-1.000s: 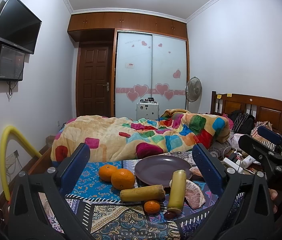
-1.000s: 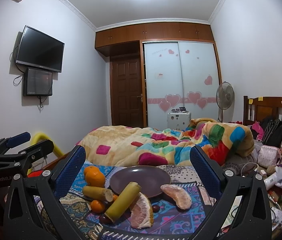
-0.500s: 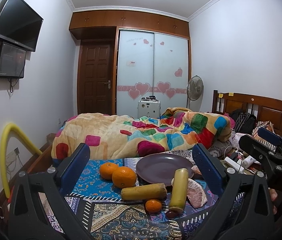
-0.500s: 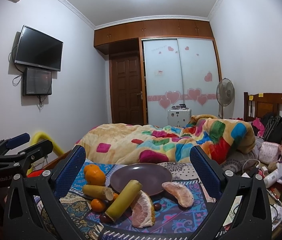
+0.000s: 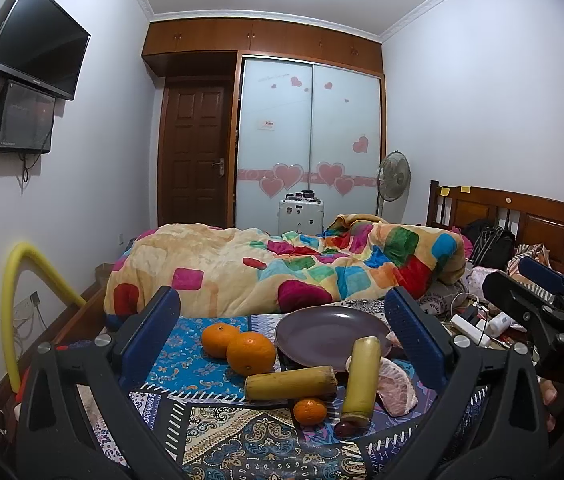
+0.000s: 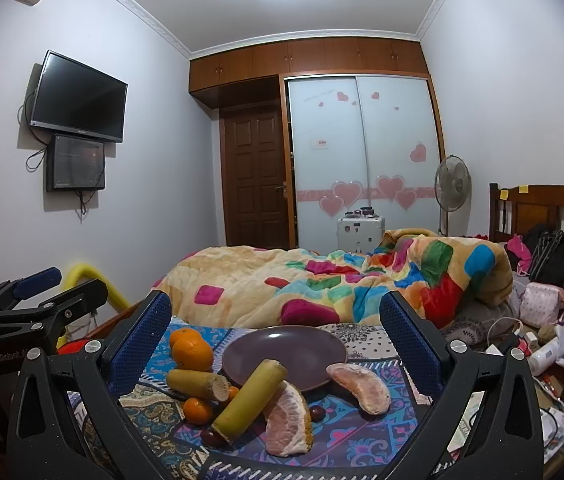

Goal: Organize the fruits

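A bare purple plate [image 5: 328,330] [image 6: 282,350] rests on a patterned cloth [image 5: 241,432]. Around it lie two oranges [image 5: 250,353] [image 6: 193,354], two yellowish sugarcane pieces [image 5: 290,383] [image 6: 250,398], a small tangerine [image 5: 310,411] [image 6: 197,410], pomelo segments [image 6: 360,388] [image 5: 396,386] and dark red dates [image 5: 346,427] [image 6: 316,412]. My left gripper [image 5: 282,336] is open, hovering short of the fruit. My right gripper [image 6: 275,332] is open too, nothing between its fingers. Each gripper shows at the edge of the other's view.
A bed with a colourful quilt [image 5: 282,264] lies behind the cloth. Clutter of bottles, cables and bags [image 6: 542,340] fills the right side. A yellow tube [image 5: 29,280] arches by the left wall. A wardrobe, door and fan stand at the far end.
Both views have tilted slightly, so the scene sits a little lower and farther left in frame. The fruit and plate have not moved, and both grippers stay open.
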Available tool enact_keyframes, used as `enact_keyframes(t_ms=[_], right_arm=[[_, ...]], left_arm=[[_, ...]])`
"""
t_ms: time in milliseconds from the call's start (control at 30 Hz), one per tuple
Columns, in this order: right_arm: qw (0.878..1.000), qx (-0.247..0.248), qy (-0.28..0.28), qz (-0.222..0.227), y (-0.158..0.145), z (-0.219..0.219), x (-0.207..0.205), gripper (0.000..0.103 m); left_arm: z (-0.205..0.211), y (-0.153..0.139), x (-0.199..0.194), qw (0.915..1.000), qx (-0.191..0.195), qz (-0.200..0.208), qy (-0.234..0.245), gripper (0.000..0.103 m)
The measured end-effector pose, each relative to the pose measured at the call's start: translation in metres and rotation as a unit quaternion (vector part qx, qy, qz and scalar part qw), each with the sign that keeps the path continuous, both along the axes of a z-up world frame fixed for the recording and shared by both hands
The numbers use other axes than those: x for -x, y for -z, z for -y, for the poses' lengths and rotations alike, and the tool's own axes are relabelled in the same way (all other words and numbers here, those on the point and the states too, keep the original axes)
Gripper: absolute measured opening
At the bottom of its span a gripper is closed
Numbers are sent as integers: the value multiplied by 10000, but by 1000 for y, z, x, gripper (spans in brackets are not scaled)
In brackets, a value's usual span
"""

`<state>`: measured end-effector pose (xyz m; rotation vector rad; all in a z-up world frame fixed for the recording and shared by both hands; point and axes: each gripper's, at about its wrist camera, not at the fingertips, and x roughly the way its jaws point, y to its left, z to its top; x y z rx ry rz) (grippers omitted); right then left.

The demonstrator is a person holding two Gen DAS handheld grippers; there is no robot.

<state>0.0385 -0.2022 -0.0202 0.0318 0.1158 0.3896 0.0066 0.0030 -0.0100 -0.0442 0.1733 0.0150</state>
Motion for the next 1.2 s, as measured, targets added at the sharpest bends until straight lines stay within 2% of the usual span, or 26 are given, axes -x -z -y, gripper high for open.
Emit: enact_keyframes(t_ms=[933,1200], right_arm=[[10000,19,-13,-21,0,-4,0,103],[9992,233,136,-301,13,3,-13,103]], left_arm=[[-5,-1,-2,10000,13,-31,-32,103],[-6,11,-22,9992,-87,-385,-57,103]])
